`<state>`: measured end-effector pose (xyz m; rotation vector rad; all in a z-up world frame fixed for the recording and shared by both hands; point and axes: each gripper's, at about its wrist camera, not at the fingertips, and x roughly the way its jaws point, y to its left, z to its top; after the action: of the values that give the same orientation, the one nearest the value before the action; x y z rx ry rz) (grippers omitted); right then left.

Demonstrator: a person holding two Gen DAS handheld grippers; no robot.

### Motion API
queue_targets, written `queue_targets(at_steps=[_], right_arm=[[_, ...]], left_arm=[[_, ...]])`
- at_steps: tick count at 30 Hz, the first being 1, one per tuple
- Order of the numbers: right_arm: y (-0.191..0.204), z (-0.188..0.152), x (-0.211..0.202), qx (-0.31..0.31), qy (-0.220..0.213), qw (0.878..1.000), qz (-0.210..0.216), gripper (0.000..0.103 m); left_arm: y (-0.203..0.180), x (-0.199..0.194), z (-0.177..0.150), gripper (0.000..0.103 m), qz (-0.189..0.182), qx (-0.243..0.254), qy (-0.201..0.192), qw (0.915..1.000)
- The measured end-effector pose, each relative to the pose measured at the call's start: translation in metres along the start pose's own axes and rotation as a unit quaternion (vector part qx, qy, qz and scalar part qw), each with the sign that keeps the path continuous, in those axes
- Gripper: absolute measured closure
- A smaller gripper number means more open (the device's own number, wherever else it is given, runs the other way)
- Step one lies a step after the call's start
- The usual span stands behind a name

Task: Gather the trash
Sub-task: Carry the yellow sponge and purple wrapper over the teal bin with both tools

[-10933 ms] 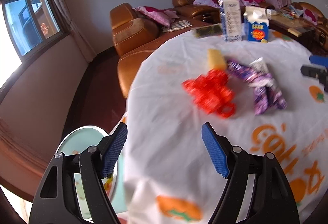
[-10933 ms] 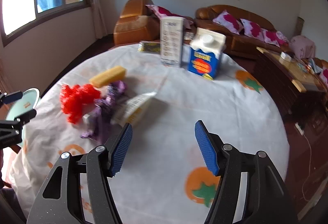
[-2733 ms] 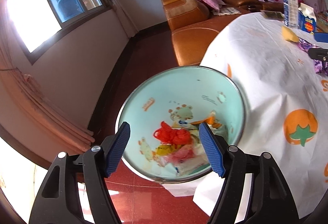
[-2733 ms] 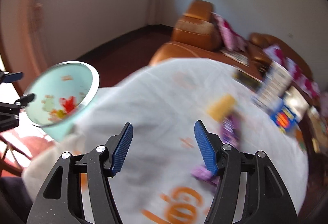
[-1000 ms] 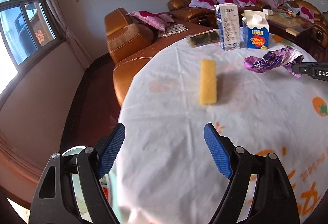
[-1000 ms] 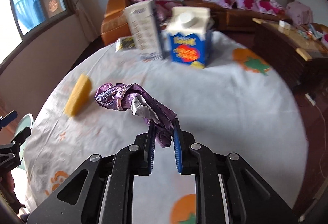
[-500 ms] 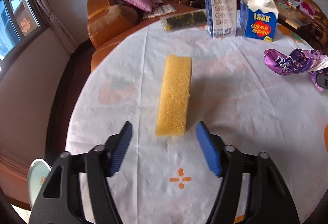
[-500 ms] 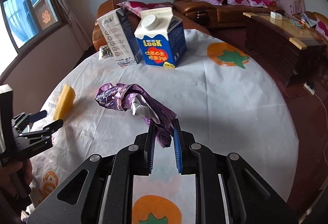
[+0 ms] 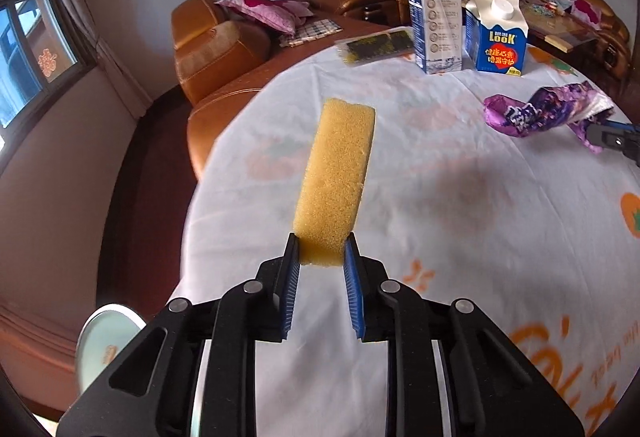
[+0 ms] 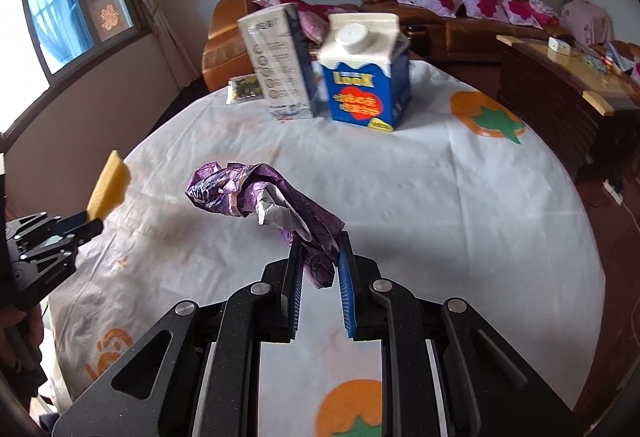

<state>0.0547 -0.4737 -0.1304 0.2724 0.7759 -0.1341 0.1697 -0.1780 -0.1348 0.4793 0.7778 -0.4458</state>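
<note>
Left wrist view is showing the left gripper [image 9: 320, 249] pinching a yellow sponge [image 9: 334, 177] by its near end, jaws narrowed onto the foam, lifting it off the tabletop [image 9: 460, 221], probably for carrying to the pale bin [image 9: 105, 329] peeking at 7 o'clock below the edge. At 2 o'clock the right gripper [image 10: 319, 261] is squeezing a purple wrapper [image 10: 256, 193], jaws nearly together. Farther off, two cartons [image 9: 496, 37] are standing near the far edge, leaving open cloth between.
</note>
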Motion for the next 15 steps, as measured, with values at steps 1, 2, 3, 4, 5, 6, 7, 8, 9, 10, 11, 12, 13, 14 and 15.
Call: queue_targets(at_steps=[1, 2, 3, 4, 5, 6, 7, 8, 9, 10, 11, 12, 13, 14, 15], right_arm=[[0.008, 0.001, 0.0, -0.006, -0.001, 1.0, 0.006, 0.086], [0.014, 0.001, 0.0, -0.011, -0.003, 1.0, 0.01, 0.086], [0.023, 0.001, 0.0, -0.018, -0.005, 1.0, 0.015, 0.086], [0.03, 0.002, 0.0, -0.022, -0.005, 1.0, 0.019, 0.086], [0.039, 0.002, 0.001, -0.028, -0.006, 0.999, 0.025, 0.086], [0.048, 0.002, 0.003, -0.035, -0.007, 0.999, 0.029, 0.086], [0.055, 0.003, 0.003, -0.04, -0.007, 0.999, 0.032, 0.086], [0.064, 0.003, 0.005, -0.047, -0.008, 0.998, 0.036, 0.086], [0.073, 0.003, 0.005, -0.054, -0.009, 0.998, 0.039, 0.086], [0.081, 0.003, 0.006, -0.062, -0.01, 0.997, 0.041, 0.086], [0.089, 0.003, 0.006, -0.069, -0.011, 0.997, 0.044, 0.086], [0.096, 0.003, 0.007, -0.075, -0.011, 0.996, 0.046, 0.086], [0.104, 0.003, 0.007, -0.083, -0.011, 0.995, 0.049, 0.086], [0.109, 0.002, 0.007, -0.088, -0.011, 0.995, 0.051, 0.086], [0.117, 0.002, 0.008, -0.094, -0.01, 0.994, 0.055, 0.086]], left_arm=[[0.009, -0.01, -0.008, 0.081, 0.006, -0.001, -0.002, 1.0], [0.015, -0.016, -0.013, 0.081, 0.011, -0.003, -0.003, 0.9999], [0.021, -0.023, -0.019, 0.081, 0.017, -0.005, -0.005, 0.9998], [0.03, -0.031, -0.027, 0.081, 0.024, -0.011, -0.006, 0.9996], [0.035, -0.036, -0.032, 0.081, 0.029, -0.016, -0.006, 0.9994], [0.043, -0.041, -0.038, 0.081, 0.035, -0.022, -0.006, 0.9991], [0.05, -0.045, -0.044, 0.081, 0.042, -0.029, -0.006, 0.9987], [0.058, -0.05, -0.05, 0.081, 0.049, -0.036, -0.004, 0.9981], [0.065, -0.054, -0.056, 0.081, 0.055, -0.042, -0.003, 0.9976], [0.07, -0.055, -0.06, 0.081, 0.06, -0.045, -0.003, 0.9972], [0.076, -0.059, -0.066, 0.081, 0.066, -0.049, -0.001, 0.9966], [0.08, -0.062, -0.07, 0.081, 0.069, -0.053, -0.001, 0.9962], [0.086, -0.066, -0.075, 0.081, 0.072, -0.058, 0.0, 0.9957], [0.09, -0.068, -0.079, 0.081, 0.075, -0.061, 0.0, 0.9953], [0.093, -0.07, -0.083, 0.081, 0.079, -0.065, 0.001, 0.9948]])
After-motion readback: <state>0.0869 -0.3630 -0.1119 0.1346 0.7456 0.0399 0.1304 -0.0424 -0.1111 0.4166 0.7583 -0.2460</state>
